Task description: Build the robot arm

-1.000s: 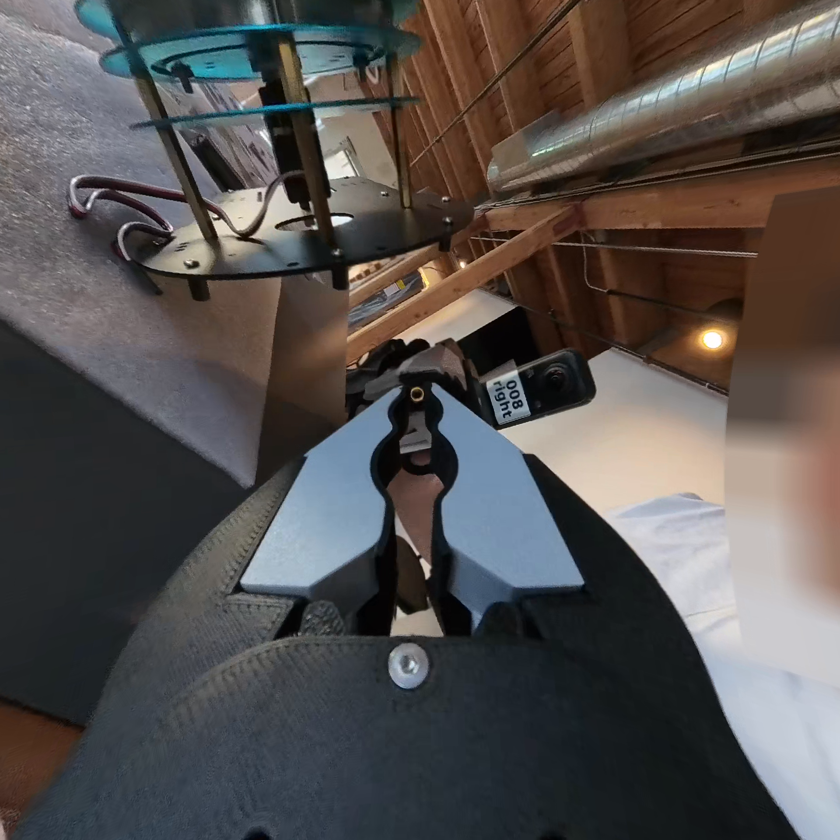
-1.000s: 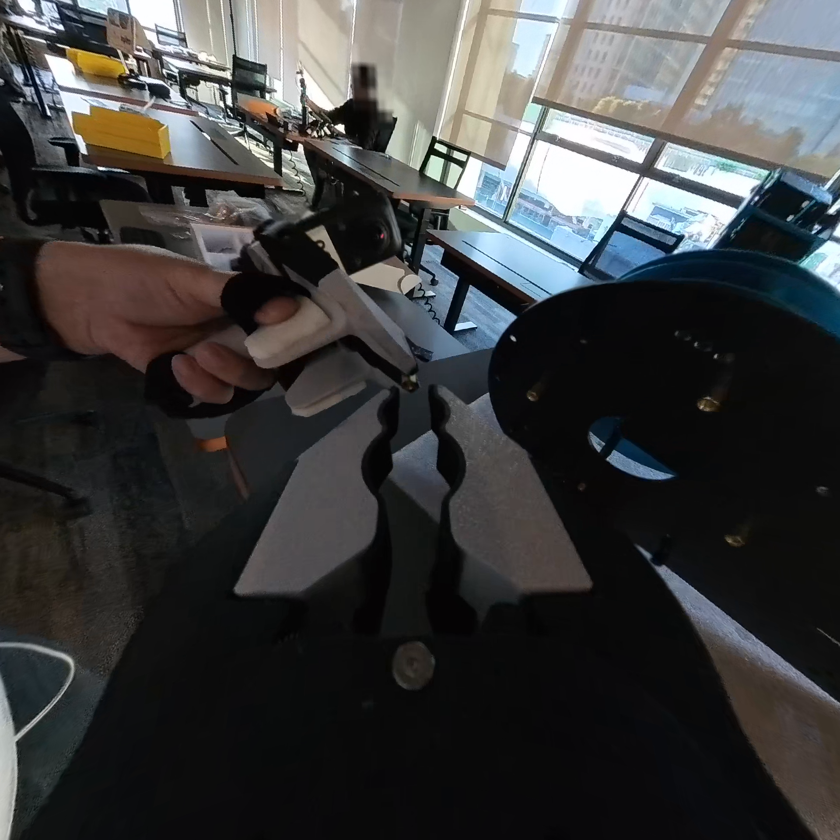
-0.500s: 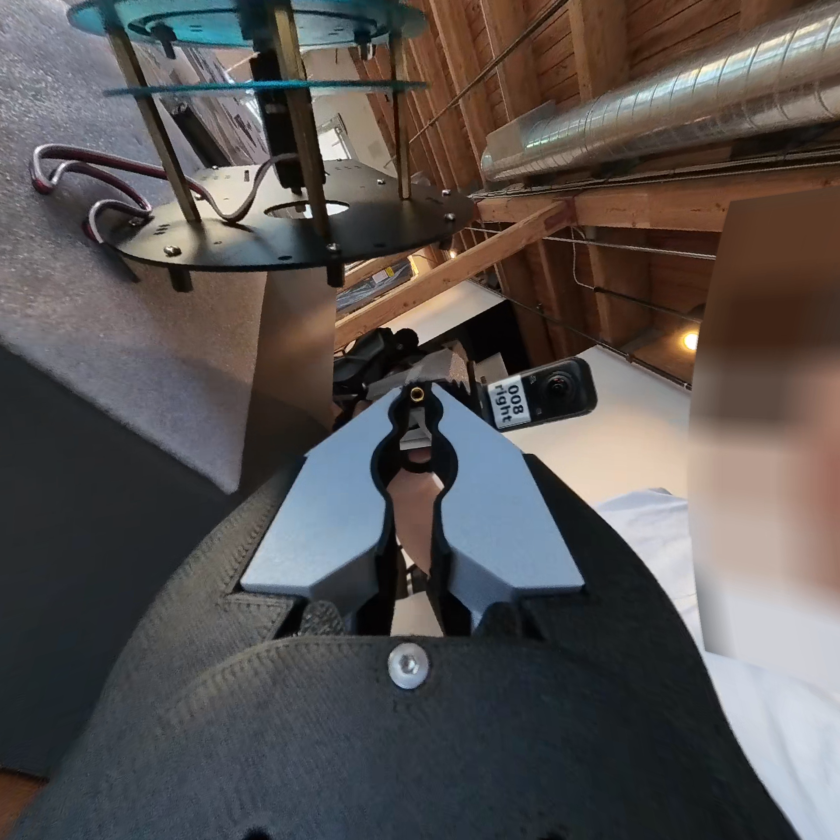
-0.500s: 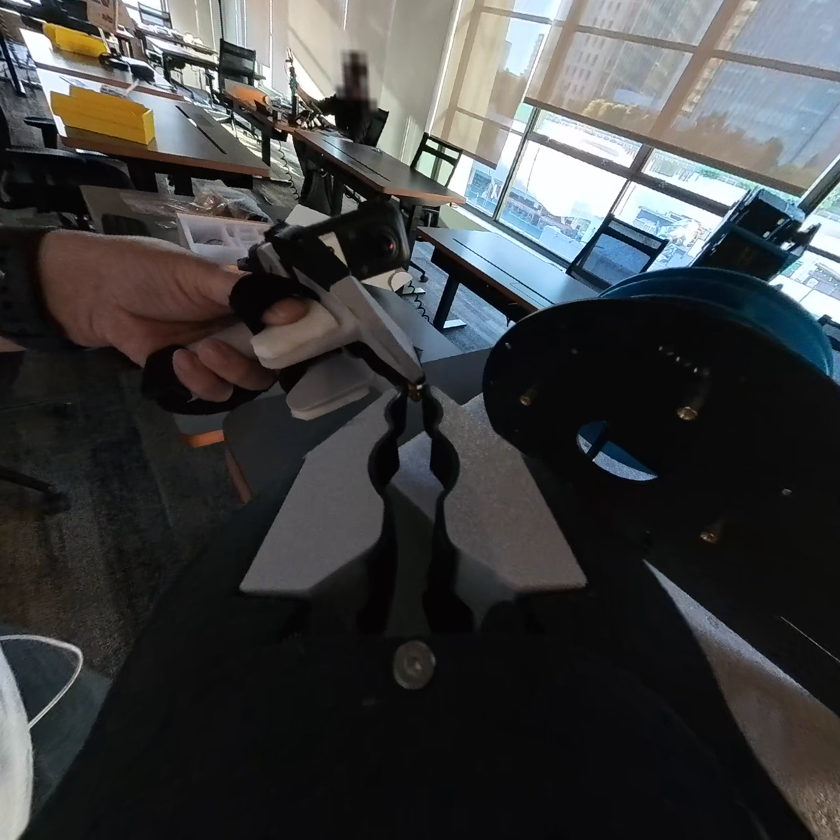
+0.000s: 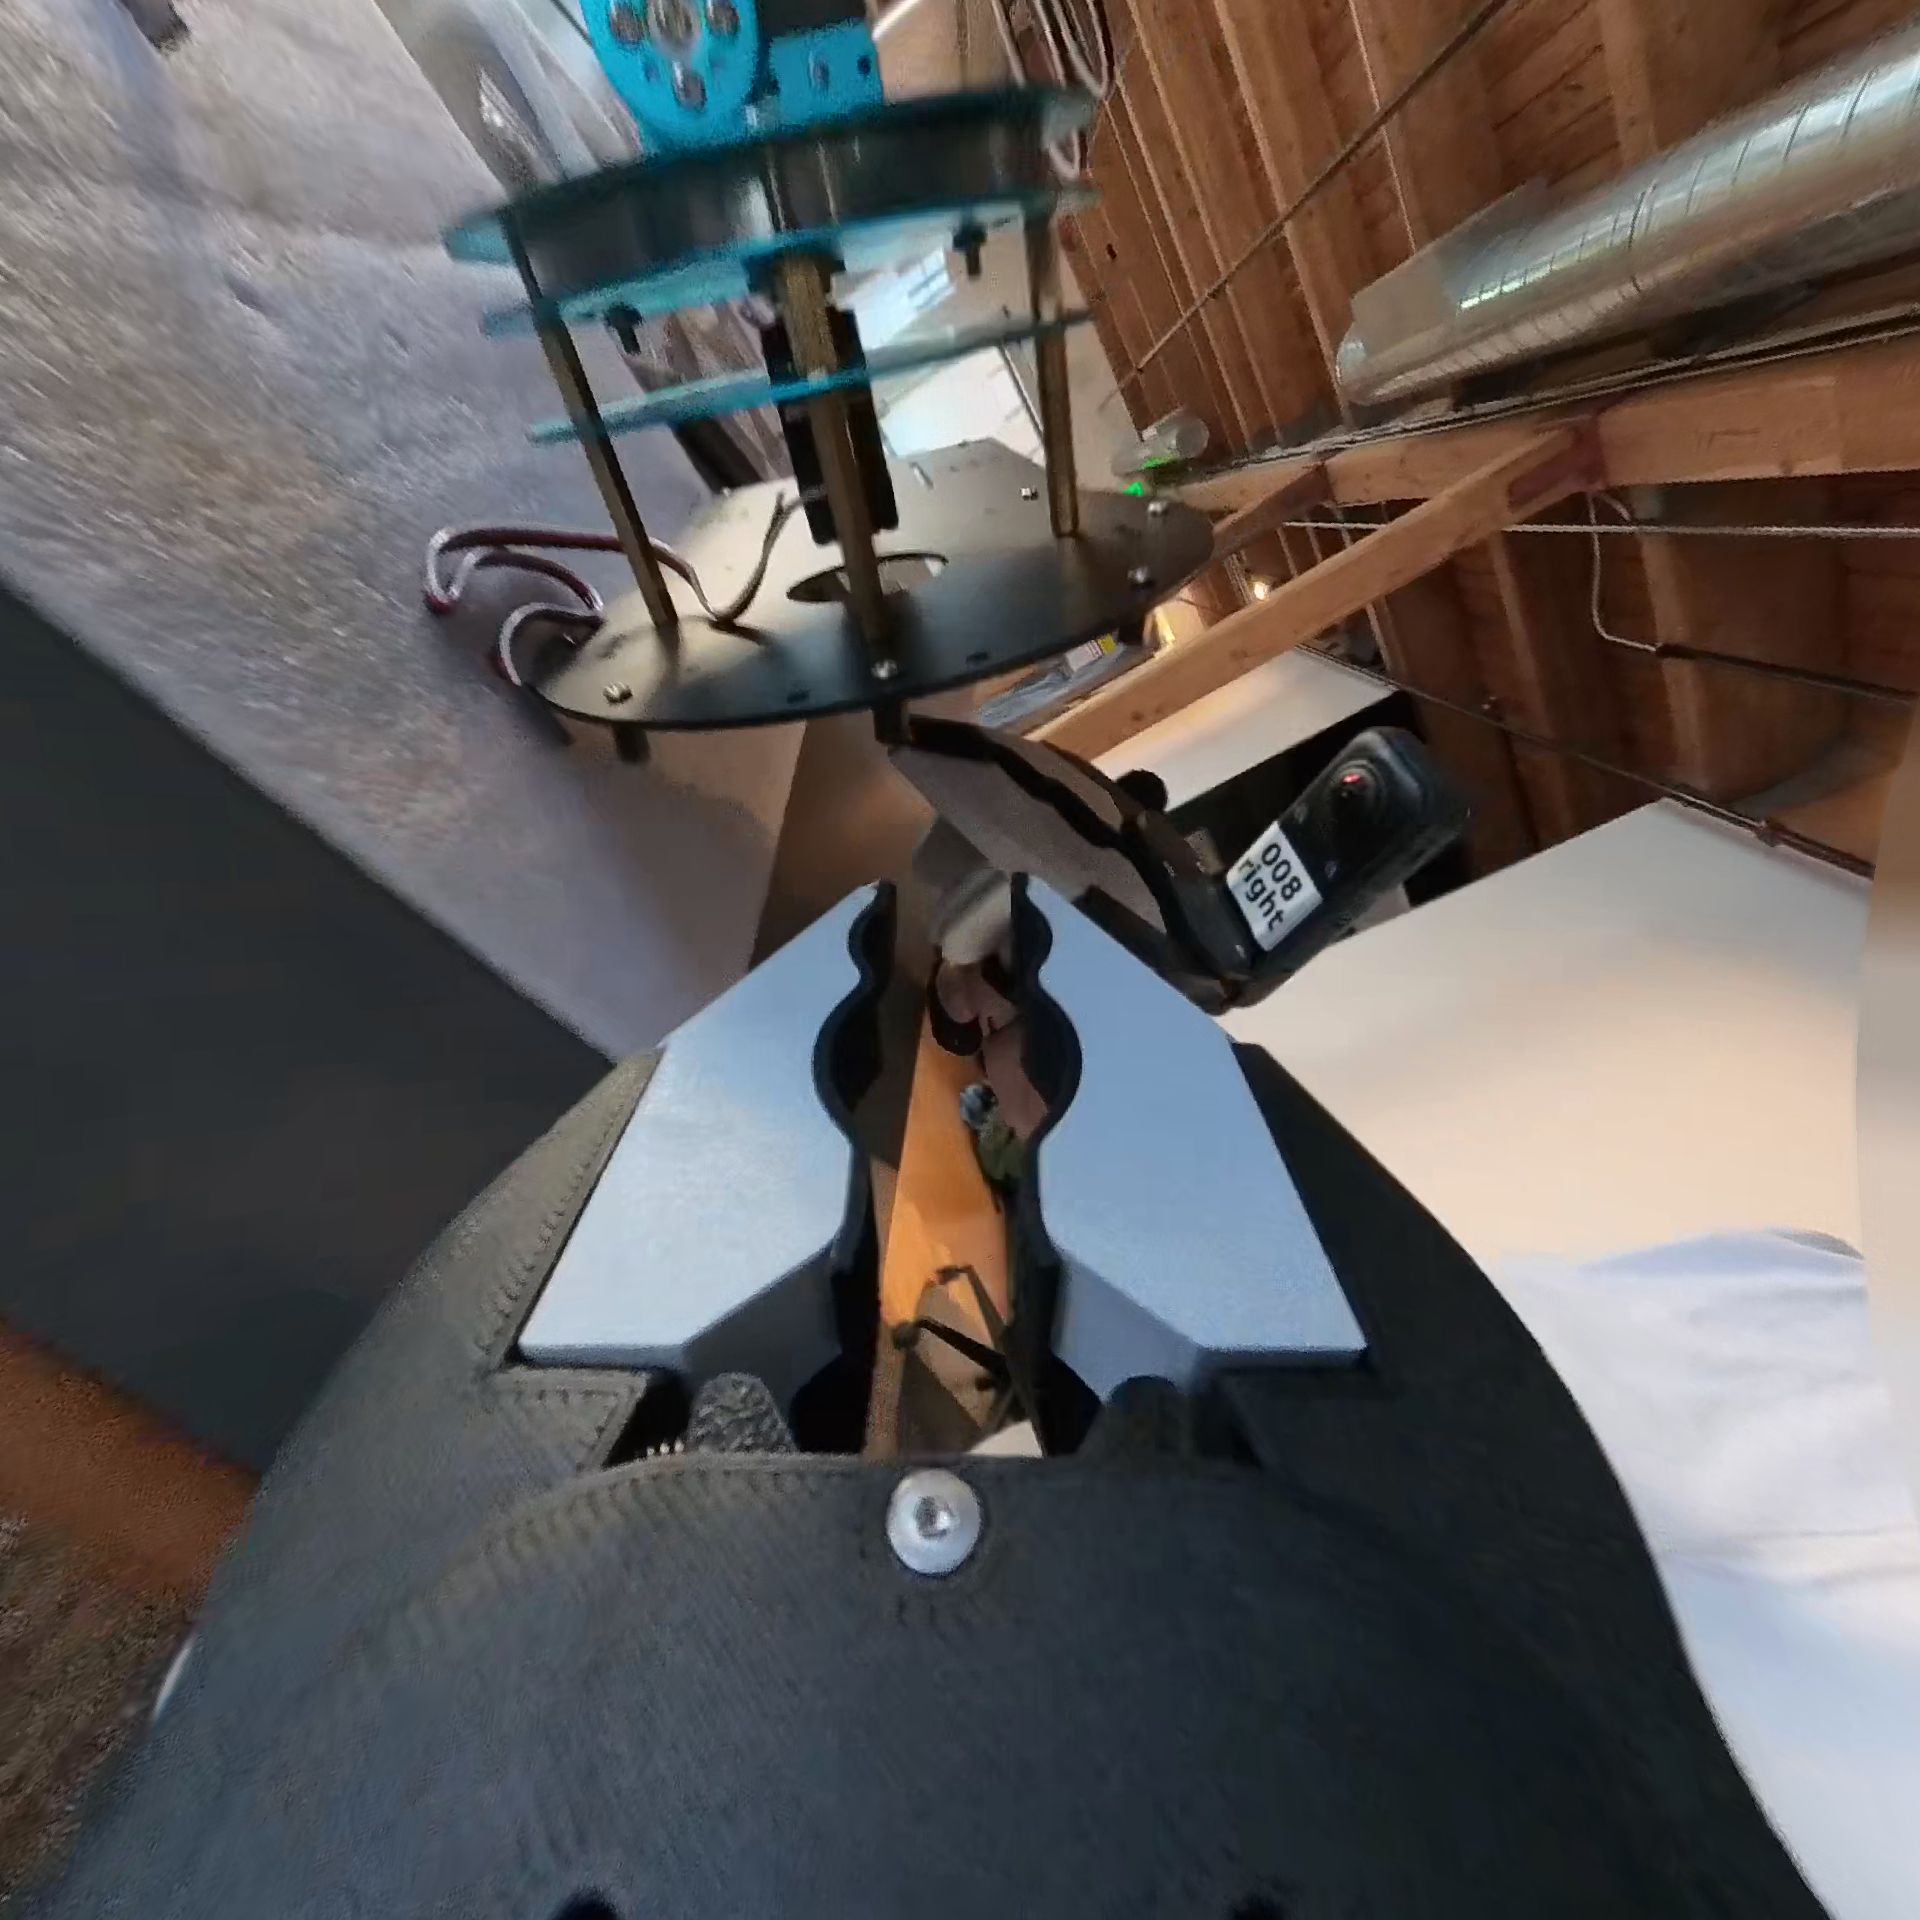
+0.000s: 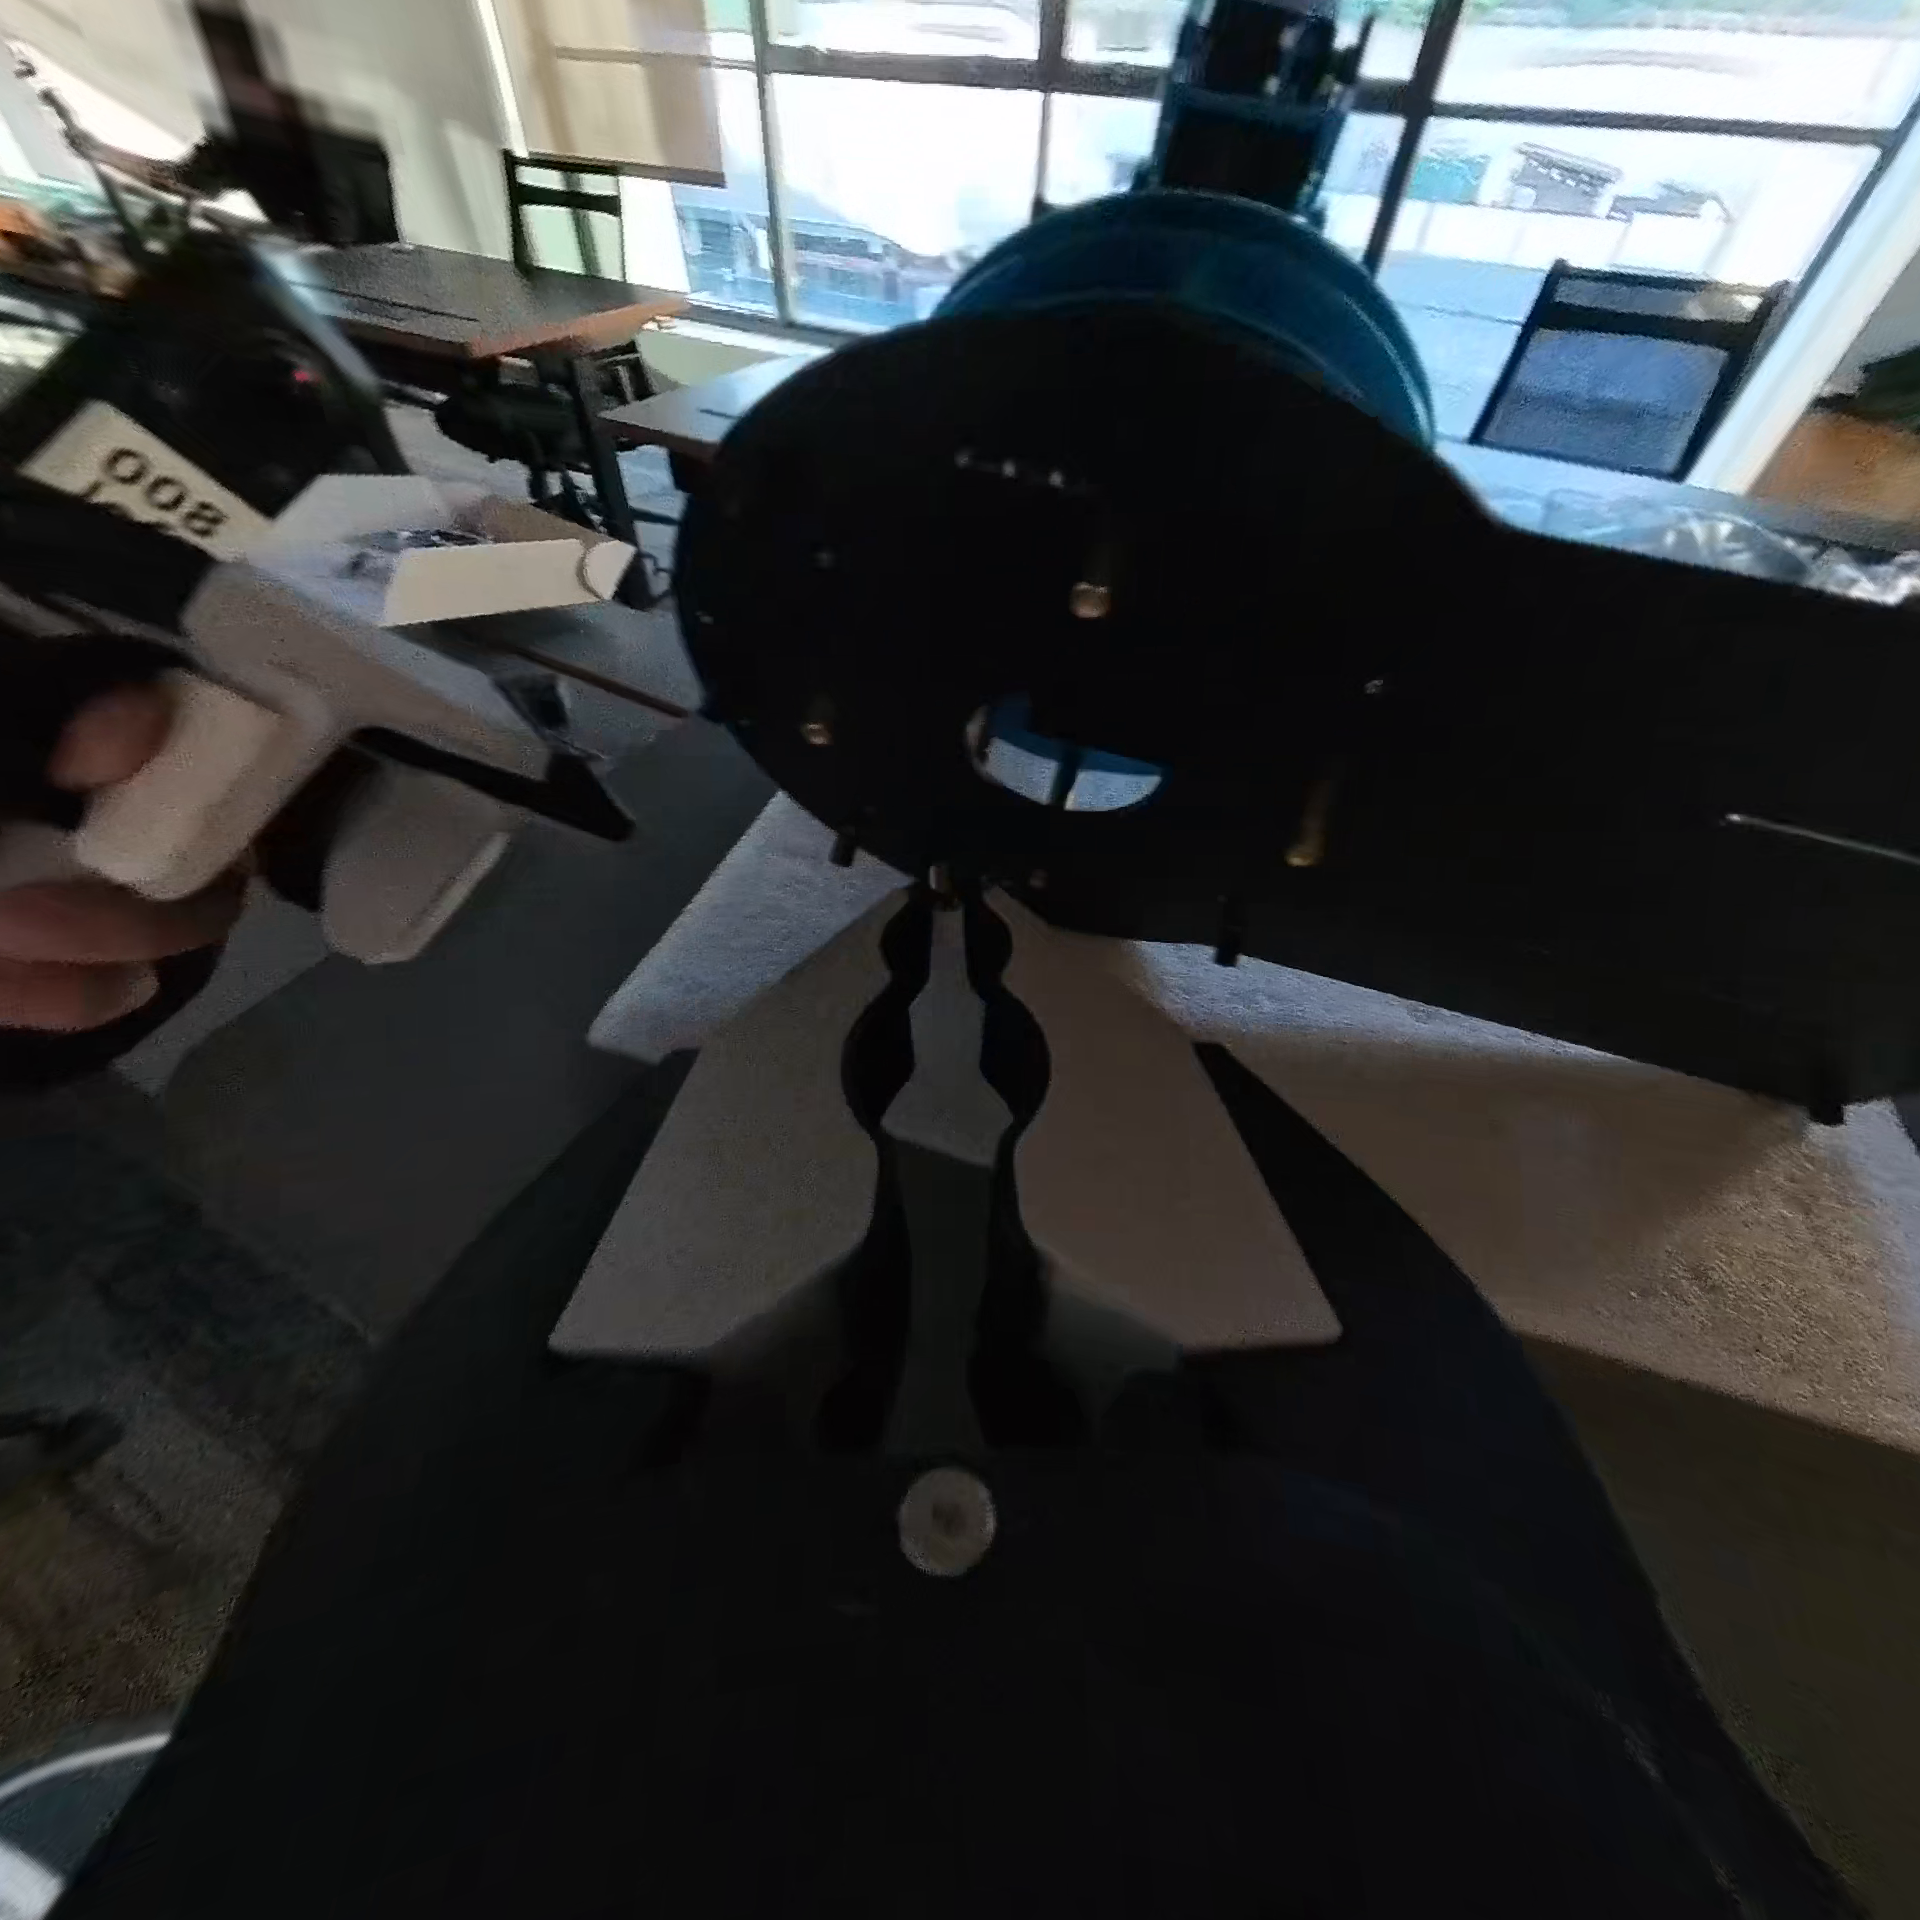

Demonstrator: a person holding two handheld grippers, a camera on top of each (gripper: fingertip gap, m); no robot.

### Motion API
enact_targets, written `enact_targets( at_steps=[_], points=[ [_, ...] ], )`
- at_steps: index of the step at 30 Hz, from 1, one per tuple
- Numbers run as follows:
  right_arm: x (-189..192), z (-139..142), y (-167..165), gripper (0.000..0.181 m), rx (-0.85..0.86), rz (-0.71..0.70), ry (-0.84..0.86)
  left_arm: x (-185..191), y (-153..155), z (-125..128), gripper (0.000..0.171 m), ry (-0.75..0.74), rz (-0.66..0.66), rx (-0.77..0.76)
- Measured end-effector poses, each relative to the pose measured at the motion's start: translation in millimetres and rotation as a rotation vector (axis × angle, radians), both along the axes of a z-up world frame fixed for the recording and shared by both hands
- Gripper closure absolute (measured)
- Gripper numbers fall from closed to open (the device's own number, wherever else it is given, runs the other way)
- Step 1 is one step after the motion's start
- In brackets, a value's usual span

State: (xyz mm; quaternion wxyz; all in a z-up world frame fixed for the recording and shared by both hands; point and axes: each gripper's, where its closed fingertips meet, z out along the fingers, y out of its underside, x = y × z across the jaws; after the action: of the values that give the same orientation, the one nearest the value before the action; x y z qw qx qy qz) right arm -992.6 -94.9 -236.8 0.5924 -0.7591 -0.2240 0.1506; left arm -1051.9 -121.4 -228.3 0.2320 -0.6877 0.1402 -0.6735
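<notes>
A stack of round plates on brass posts lies on a grey foam mat (image 5: 260, 364): a black base plate (image 5: 935, 613), teal clear plates (image 5: 790, 281) and loose red and white wires (image 5: 499, 582). My right gripper (image 6: 940, 914) is shut on a small brass part (image 6: 940, 878) and holds it against the lower rim of the black plate (image 6: 1195, 582). It also shows in the left wrist view (image 5: 902, 732), its tips at the plate's rim. My left gripper (image 5: 951, 904) is open and empty, just below and behind it. It shows at the left of the right wrist view (image 6: 582, 805), held by a hand (image 6: 83, 935).
The mat (image 6: 1455, 1091) lies on a dark table. Behind are desks (image 6: 499, 312), chairs (image 6: 1621, 374) and large windows. A metal duct (image 5: 1662, 229) and wooden beams run overhead. A white sleeve (image 5: 1714, 1455) is at the lower right. Tip to tip, the grippers are about 7 centimetres apart.
The small brass part passed from my left gripper to my right one. The left gripper opened and drew back. The right gripper carried the part up to the black plate's rim.
</notes>
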Motion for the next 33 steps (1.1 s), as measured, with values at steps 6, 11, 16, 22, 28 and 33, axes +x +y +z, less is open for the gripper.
enact_targets(
  at_steps=[6, 11, 16, 22, 28, 33],
  points=[
    [4.8, -16.7, 29.4, 0.177, -0.064, -0.139, -0.189, -17.7, 23.7, 13.7, 0.15, 0.086, 0.069, 0.158],
    [7.3, -22.9, 36.0, 0.177, -0.065, -0.213, -0.25, -19.8, 34.6, 26.6, 0.147, 0.164, 0.016, 0.294],
    [4.5, -26.6, 40.9, 0.177, -0.08, -0.227, -0.28, -23.4, 39.3, 32.9, 0.149, 0.14, -0.041, 0.296],
    [3.5, -33.8, 43.1, 0.176, -0.1, -0.252, -0.35, -36.0, 49.6, 41.5, 0.15, 0.114, -0.064, 0.299],
    [4.0, -32.9, 44.9, 0.177, -0.09, -0.264, -0.359, -43.6, 55.3, 49.0, 0.151, 0.106, -0.058, 0.321],
    [1.0, -34.9, 43.1, 0.177, -0.106, -0.243, -0.349, -46.7, 55.8, 48.7, 0.152, 0.081, -0.057, 0.294]
  ],
)
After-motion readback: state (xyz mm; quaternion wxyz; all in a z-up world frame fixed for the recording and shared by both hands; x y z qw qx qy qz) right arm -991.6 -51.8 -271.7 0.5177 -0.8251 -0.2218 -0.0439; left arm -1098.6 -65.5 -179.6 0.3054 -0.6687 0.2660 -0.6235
